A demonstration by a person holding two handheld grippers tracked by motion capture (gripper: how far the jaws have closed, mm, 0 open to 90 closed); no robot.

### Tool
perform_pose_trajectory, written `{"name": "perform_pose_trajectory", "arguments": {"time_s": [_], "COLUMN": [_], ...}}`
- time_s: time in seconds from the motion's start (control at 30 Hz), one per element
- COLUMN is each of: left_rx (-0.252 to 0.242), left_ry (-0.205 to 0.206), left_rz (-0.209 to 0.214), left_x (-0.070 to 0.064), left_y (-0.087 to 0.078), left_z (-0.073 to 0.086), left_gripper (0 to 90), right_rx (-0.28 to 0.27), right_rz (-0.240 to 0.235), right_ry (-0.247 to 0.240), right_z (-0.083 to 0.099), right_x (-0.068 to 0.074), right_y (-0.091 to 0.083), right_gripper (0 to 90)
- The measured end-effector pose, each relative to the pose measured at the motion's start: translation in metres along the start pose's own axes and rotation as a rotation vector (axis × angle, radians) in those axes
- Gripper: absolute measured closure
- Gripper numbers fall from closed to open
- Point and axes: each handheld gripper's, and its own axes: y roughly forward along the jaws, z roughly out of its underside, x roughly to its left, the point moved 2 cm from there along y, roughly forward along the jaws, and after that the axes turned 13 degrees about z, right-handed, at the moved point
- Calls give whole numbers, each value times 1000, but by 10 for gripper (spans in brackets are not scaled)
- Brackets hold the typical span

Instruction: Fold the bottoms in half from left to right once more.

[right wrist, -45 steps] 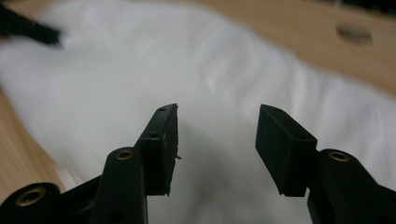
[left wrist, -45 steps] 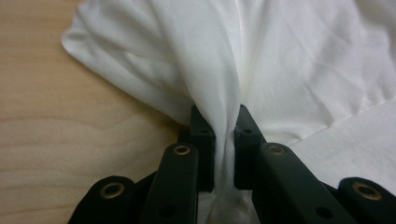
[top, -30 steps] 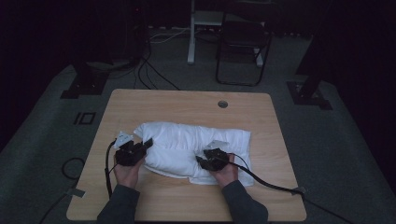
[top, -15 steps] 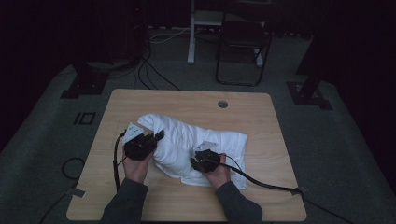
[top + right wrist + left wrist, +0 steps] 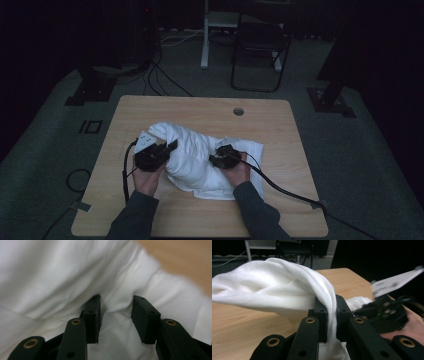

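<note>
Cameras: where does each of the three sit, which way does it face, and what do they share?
High view: fixed above the person's side, looking forward and down on the table; forearms, left gripper and right gripper at a white cloth.
Left gripper view: rides the left gripper, facing across the table; jaws pinch the cloth.
Right gripper view: rides the right gripper, looking down; jaws apart, pressed into cloth.
Shared: the cloth.
</note>
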Motion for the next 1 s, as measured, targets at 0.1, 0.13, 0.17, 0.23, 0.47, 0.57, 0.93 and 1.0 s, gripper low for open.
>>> {"name": "perform_pose_trajectory", "arguments": {"time_s": [0.1, 0.13, 0.17, 0.23, 0.47, 0.57, 0.93, 1.0], "left_rx": [11, 12, 13, 14, 14, 22, 46, 44], "left_ry": [10, 12, 16, 16, 31, 64, 108, 108], "left_rz": [2, 0, -1, -3, 15, 30, 46, 48], "left_x": [-1, -2, -2, -2, -11, -20, -34, -36], "left_y": [3, 3, 3, 3, 7, 16, 29, 30], "left_z": [-1, -1, -2, -2, -7, -13, -14, -15], "left_gripper": [839, 839, 840, 840, 840, 839, 839, 839], "right_rx": [-3, -3, -31, -71, -38, -50, -15, 8], "right_rz": [10, 10, 23, 13, -25, -96, 55, 46], "right_ry": [-33, -33, -65, -91, -94, -81, 16, 16], "right_z": [0, 0, 1, 8, 26, 24, 53, 56], "right_x": [0, 0, 2, 7, 25, 29, -26, -23], "right_y": [-8, -8, -23, -38, -30, -25, -56, -50], "right_gripper": [529, 529, 512, 512, 580, 584, 476, 486]}}
